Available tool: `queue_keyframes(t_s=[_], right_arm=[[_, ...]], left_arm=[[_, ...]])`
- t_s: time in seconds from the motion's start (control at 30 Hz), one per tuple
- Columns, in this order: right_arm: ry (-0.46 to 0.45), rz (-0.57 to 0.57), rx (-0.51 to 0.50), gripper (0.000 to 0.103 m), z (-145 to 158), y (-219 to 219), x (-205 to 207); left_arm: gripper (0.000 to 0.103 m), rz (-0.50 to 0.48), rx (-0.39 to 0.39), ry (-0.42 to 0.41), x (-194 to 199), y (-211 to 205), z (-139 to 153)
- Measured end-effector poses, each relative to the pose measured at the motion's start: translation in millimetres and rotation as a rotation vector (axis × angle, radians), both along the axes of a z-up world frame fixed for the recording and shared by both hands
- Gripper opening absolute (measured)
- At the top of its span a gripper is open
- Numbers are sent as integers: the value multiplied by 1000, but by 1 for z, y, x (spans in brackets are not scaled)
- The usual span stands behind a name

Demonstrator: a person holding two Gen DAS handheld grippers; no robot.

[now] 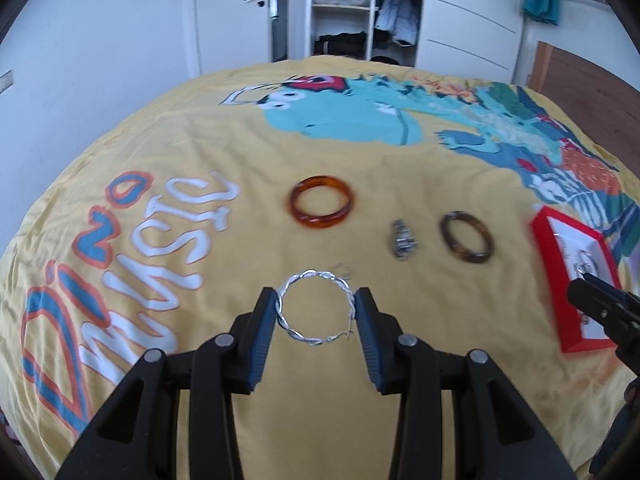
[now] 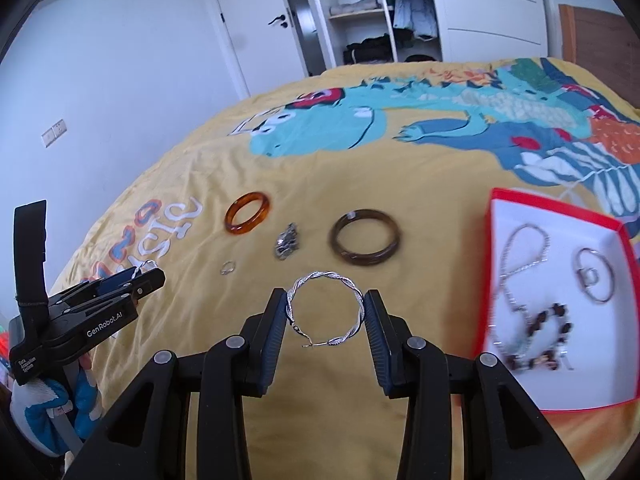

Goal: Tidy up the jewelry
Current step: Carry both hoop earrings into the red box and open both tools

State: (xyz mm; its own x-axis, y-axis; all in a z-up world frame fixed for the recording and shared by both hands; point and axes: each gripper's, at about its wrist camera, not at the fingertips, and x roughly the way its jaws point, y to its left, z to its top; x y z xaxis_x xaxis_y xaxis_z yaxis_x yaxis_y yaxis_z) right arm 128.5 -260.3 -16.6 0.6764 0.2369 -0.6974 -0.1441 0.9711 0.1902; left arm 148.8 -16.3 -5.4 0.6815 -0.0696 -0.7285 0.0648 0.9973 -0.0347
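Each gripper is shut on a twisted silver hoop earring. My left gripper [image 1: 316, 300] holds one hoop [image 1: 316, 307] above the yellow bedspread. My right gripper [image 2: 326, 300] holds the other hoop [image 2: 326, 307]. On the bedspread lie an amber bangle [image 1: 320, 203] [image 2: 247, 213], a dark brown bangle [image 1: 466, 237] [image 2: 365, 243], a small silver clump [image 1: 403, 239] [image 2: 287, 241] and a small silver ring [image 2: 228, 267]. A red-rimmed white box [image 2: 560, 400] [image 1: 548, 248] at the right holds a silver chain [image 2: 520, 264], a beaded bracelet [image 2: 548, 340] and a hoop [image 2: 596, 280].
The bed has a yellow cover with a dinosaur print [image 1: 360, 116]. The left gripper's body [image 2: 80, 320] shows at the right wrist view's left edge. A door and an open wardrobe [image 1: 344, 8] stand beyond the bed.
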Motion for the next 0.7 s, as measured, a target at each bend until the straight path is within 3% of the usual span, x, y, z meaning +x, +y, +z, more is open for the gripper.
queue_keyframes(t_s=[0.17,0.47,0.7], right_arm=[[-3,-63,-33,39,7,-52,-9],[70,-175,-78,39,-12,-145,-20],[128,-141,-82,39,-32,-176,-17]], left_arm=[[37,-109,-37,-8,-4,-61,12],[38,-339,-63,2,-20,-181,13],[37,-451,-47,20,-24,-245,4]])
